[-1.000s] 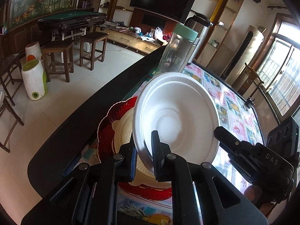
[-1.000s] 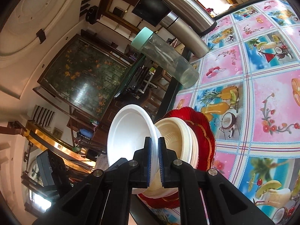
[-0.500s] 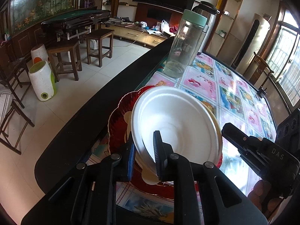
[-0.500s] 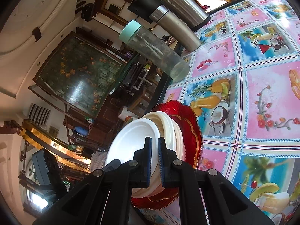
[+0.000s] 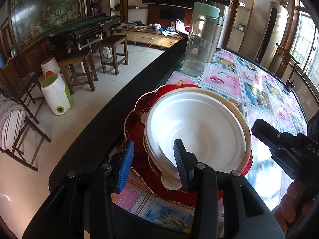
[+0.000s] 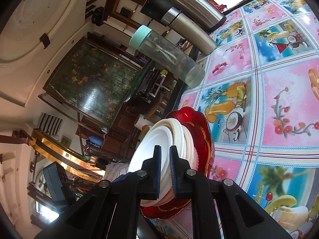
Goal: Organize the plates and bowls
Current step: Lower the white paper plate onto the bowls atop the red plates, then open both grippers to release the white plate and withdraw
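Note:
A white foam bowl [image 5: 199,127] lies on top of a stack of cream plates [image 5: 229,103], which rests on a red scalloped plate [image 5: 135,119] near the table's black edge. My left gripper [image 5: 153,165] is open. One blue-padded finger is inside the bowl's near rim and the other is outside, over the red plate. In the right wrist view the right gripper [image 6: 165,171] is shut on the rim of the white bowl [image 6: 151,145], beside the cream stack [image 6: 185,135] and the red plate [image 6: 199,127]. From the left wrist view its black tip [image 5: 259,128] meets the bowl's right side.
A clear bottle with a mint lid [image 5: 199,41] and a steel thermos [image 5: 221,20] stand behind the stack on the fruit-patterned tablecloth [image 5: 259,83]. A hand [image 5: 289,205] holds the right gripper. Wooden stools and a white bin [image 5: 55,93] stand on the floor to the left.
The white bowl, held tilted in both grippers, came down flat onto the cream stack. My left gripper has opened and let go of its rim. The right one still pinches it.

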`<action>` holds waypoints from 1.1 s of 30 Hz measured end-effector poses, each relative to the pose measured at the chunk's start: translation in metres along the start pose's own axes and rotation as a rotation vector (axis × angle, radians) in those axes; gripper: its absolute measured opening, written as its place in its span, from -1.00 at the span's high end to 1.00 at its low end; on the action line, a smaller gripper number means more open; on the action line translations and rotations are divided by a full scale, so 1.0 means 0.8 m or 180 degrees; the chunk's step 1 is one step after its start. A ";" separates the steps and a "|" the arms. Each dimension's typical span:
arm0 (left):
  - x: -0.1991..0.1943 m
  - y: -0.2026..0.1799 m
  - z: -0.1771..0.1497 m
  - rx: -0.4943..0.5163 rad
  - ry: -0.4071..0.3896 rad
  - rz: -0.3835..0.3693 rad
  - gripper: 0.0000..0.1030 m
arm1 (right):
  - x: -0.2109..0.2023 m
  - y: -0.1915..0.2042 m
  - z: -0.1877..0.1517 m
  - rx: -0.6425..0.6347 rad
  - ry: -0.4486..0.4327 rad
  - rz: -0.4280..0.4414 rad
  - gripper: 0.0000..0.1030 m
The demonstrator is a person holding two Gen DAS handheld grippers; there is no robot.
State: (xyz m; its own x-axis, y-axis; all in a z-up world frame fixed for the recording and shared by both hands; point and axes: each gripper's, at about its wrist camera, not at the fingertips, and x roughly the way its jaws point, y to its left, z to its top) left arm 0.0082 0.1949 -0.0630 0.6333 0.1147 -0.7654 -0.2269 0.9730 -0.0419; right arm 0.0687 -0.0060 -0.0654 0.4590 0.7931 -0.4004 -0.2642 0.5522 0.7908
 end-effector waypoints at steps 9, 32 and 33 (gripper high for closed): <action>-0.067 -0.033 -0.001 0.0312 -0.0750 0.0181 -0.18 | -0.032 0.004 -0.002 -0.0165 -0.0203 0.0083 0.31; -0.107 -0.040 -0.005 0.0180 -0.1038 0.0245 -0.63 | -0.061 0.049 -0.042 -0.1095 -0.0427 -0.0338 0.24; -0.106 -0.039 -0.005 0.0162 -0.1023 0.0236 -0.64 | -0.060 0.050 -0.044 -0.1128 -0.0420 -0.0354 0.24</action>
State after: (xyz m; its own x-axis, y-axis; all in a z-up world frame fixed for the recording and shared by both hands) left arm -0.0413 0.1540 0.0007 0.8193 0.2351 -0.5229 -0.2490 0.9675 0.0448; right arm 0.0064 -0.0125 -0.0307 0.6003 0.6963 -0.3933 -0.4726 0.7057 0.5279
